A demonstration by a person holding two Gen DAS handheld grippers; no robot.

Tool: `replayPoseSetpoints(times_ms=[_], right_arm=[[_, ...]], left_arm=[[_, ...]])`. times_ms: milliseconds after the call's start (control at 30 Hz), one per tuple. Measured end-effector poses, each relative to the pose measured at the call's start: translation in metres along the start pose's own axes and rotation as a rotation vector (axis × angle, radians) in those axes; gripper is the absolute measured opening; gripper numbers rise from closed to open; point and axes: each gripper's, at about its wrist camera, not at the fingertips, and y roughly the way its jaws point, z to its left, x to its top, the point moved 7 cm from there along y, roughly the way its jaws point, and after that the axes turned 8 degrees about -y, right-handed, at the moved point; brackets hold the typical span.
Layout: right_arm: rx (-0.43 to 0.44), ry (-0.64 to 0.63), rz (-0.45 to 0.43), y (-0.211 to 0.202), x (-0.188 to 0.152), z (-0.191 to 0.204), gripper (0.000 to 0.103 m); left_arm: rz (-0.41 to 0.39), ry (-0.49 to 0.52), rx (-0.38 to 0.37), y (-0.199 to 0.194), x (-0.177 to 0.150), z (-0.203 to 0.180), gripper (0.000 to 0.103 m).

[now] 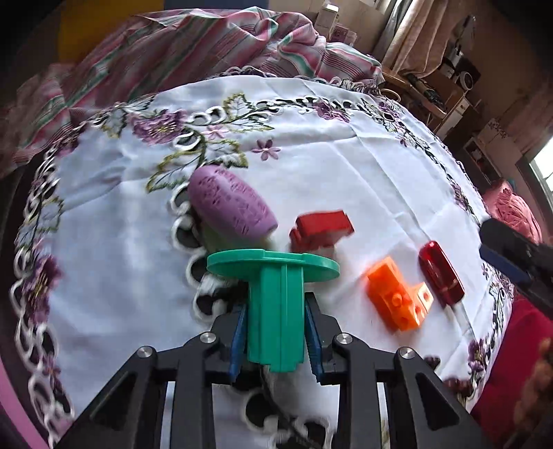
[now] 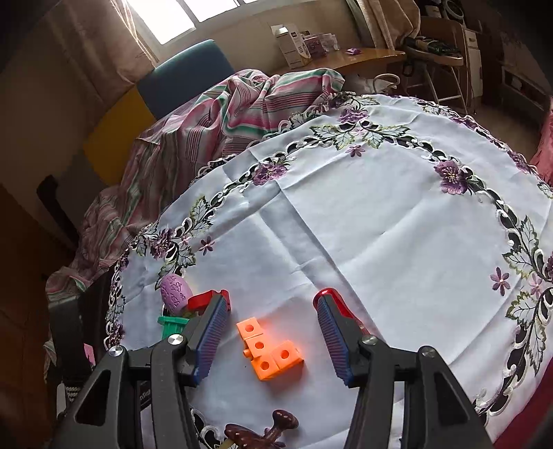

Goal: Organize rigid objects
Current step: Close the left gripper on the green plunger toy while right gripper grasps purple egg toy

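Left wrist view: left claw (image 1: 275, 340) grips green spool (image 1: 274, 304) above table (image 1: 328, 172), nr purple egg (image 1: 231, 207). Right claw (image 2: 273, 340) wide over orange block (image 2: 268, 352). Best lower spool level, w/o nudging egg.

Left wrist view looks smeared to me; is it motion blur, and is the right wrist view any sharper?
Left wrist: yes, the red block and tablecloth embroidery smear, while the gripped green piece stays crisp. Right wrist: sharper, orange block clear, window glare blown out.
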Motion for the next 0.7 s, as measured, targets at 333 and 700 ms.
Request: replayPoseSetpoints(times_ms=[333, 700], right_arm=[[0.082, -0.153, 0.062, 0.009, -0.012, 0.041, 0.055], [0.176, -0.522, 0.184, 0.038, -0.008, 0.144, 0.052]], left_arm=[[-0.072, -0.083, 0.087, -0.046, -0.079, 0.042, 0.03], [-0.098, -0.082, 0.043, -0.044, -0.08, 0.046, 0.03]])
